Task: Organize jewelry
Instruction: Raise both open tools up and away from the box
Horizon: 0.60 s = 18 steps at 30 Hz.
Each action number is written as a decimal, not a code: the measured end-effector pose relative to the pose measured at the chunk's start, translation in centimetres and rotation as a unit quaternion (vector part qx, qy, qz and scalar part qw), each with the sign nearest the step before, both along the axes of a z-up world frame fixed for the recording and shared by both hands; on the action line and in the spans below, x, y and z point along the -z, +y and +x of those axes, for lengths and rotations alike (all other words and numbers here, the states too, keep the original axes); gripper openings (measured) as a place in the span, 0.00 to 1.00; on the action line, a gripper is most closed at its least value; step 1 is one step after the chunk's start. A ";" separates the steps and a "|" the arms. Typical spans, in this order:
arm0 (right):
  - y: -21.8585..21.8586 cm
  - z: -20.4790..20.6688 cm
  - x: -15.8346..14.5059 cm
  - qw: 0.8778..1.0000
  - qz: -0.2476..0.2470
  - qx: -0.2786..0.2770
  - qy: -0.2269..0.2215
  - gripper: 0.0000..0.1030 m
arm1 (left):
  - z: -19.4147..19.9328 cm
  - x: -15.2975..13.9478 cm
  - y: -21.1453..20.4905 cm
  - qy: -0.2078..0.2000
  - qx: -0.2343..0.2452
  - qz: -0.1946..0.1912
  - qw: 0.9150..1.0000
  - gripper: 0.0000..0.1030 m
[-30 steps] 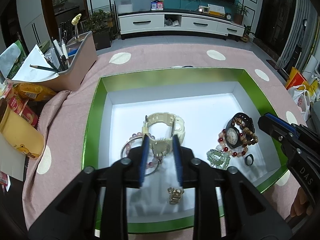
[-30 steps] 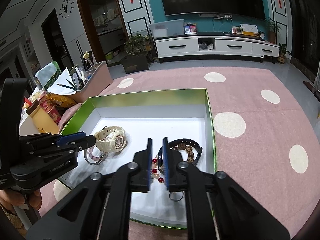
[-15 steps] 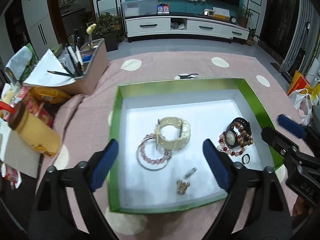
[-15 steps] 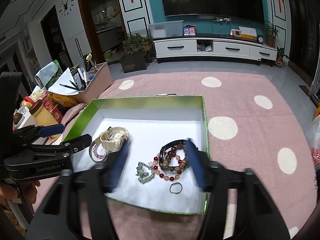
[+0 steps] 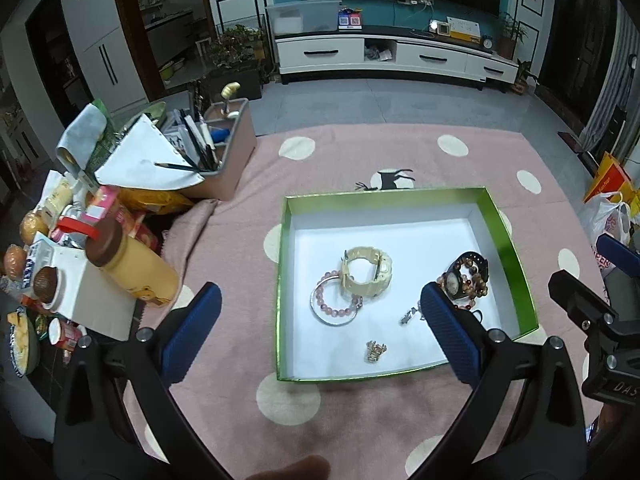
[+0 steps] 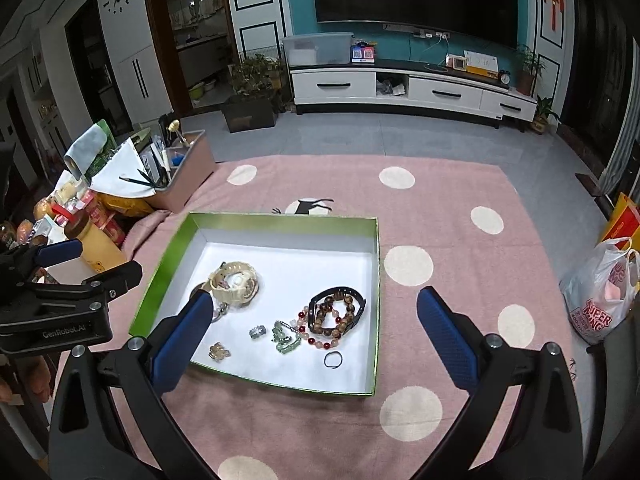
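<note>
Jewelry lies loose in a shallow green box (image 5: 516, 256) with a white floor, set on a pink dotted cloth (image 6: 460, 240) that covers the bench. The left claw (image 5: 318, 330) hangs above the near edge of the box with its jaws still opening, already wide, and nothing is between them. Just beyond its gap, a cream watch (image 5: 366, 270) rests against a pink bead bracelet (image 5: 336, 306); nearer the claw, a small gold piece (image 5: 375, 351) lies alone. Beside its right finger sits a little silver charm (image 5: 409, 316), and past that finger a black watch (image 5: 466, 270) is tangled with brown and red beads.

The right claw (image 6: 316, 338) also hovers over the box, its jaws likewise opening and nearly at full spread, gripping nothing. Between its blue fingers (image 6: 444, 330) and a little beyond them lies a brown bead bracelet (image 6: 334, 314) inside the black watch strap, with a green jade pendant (image 6: 286, 340) and a small dark ring (image 6: 333, 359) closer in. The cream watch is off toward its left finger (partly hidden behind the pad).

Far to the left of both claws, a beige organizer (image 5: 232, 148) holds pens, and snack packets (image 5: 132, 216) crowd beside a yellow bottle (image 5: 132, 268).
</note>
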State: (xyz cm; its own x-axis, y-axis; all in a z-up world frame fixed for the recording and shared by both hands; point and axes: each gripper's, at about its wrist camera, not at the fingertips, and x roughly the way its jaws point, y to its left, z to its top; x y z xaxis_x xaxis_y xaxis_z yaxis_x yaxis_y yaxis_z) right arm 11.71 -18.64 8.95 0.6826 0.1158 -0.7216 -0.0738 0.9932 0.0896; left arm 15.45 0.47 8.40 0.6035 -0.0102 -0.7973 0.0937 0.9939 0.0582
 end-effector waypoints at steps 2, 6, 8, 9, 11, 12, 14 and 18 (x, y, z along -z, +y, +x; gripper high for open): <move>0.1 0.0 -0.6 1.000 0.003 -0.003 0.000 0.99 | -0.2 -0.6 0.0 -0.003 -0.003 0.005 1.000 0.98; 0.4 -0.1 -1.2 1.000 -0.001 -0.006 -0.004 0.99 | -0.2 -1.0 -0.1 -0.003 -0.005 0.013 1.000 0.98; 0.5 -0.1 -1.4 1.000 -0.002 -0.007 -0.005 0.99 | -0.2 -1.0 -0.2 -0.003 -0.004 0.014 1.000 0.98; 0.5 -0.1 -1.5 1.000 -0.002 -0.007 -0.006 0.99 | -0.2 -1.0 -0.4 -0.002 -0.004 0.014 1.000 0.98; 0.4 -0.1 -1.5 1.000 0.000 -0.005 -0.005 0.99 | -0.2 -1.0 -0.5 -0.001 -0.002 0.013 1.000 0.98; 0.4 0.0 -1.4 1.000 0.001 -0.004 -0.004 0.99 | -0.2 -0.9 -0.6 0.000 -0.001 0.014 1.000 0.98; 0.3 0.2 -1.3 1.000 0.000 -0.002 -0.001 0.99 | -0.1 -0.8 -0.8 0.001 0.000 0.015 1.000 0.98; 0.3 0.4 -1.2 1.000 0.000 0.000 0.000 0.99 | -0.1 -0.7 -1.1 0.002 0.003 0.016 1.000 0.98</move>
State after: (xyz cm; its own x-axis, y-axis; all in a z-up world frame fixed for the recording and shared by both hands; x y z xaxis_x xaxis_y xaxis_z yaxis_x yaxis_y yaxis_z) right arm 12.08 -18.38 10.13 0.6818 0.1166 -0.7221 -0.0745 0.9931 0.0901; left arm 15.37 -0.63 9.05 0.5996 0.0115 -0.8003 0.0994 0.9911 0.0887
